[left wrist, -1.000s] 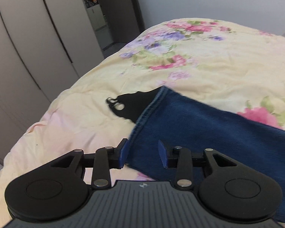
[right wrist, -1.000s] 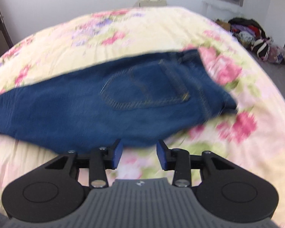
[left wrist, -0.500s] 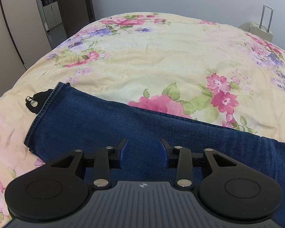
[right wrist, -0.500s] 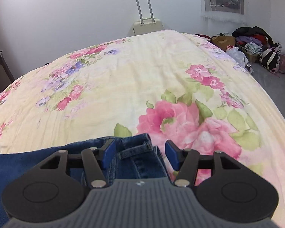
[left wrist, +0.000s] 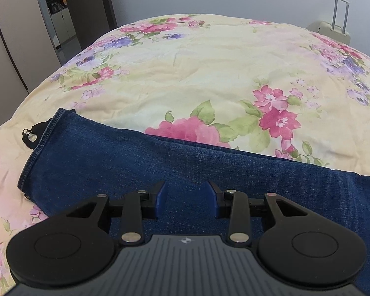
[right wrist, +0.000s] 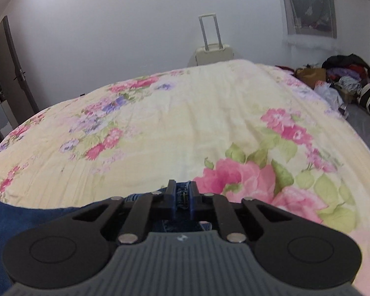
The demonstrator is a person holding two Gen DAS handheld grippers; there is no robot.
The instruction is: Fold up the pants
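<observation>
The pants (left wrist: 160,162) are dark blue denim, laid flat across the near side of the bed (left wrist: 209,74). In the left wrist view a leg runs from the hem (left wrist: 40,148) at 9 o'clock toward 3 o'clock, its far edge straight against the floral quilt (left wrist: 197,56). The hem shows a stitched seam and a slightly frayed near corner. A small black object with metal rings (left wrist: 33,133) lies on the quilt just beside the hem, touching or slipping under it; which, I cannot tell.

The left gripper (left wrist: 186,196) hovers over the leg with its blue fingers (left wrist: 160,194) apart, nothing pinched between them; denim fills the gap beneath.

In the right wrist view the pants (right wrist: 24,219) enter from 9 o'clock and bunch up under the right gripper (right wrist: 182,197). Its fingers have just been closing and are now clenched on a fold of denim with a stitched seam, likely the waist end, which pokes up between them at the centre.

No container holds anything of the task. A cream suitcase (right wrist: 213,51) with raised handle stands past the bed at 12 o'clock. At 3 o'clock, bags and clothes (right wrist: 345,81) lie heaped on the floor; what the bags hold is too small to tell.
</observation>
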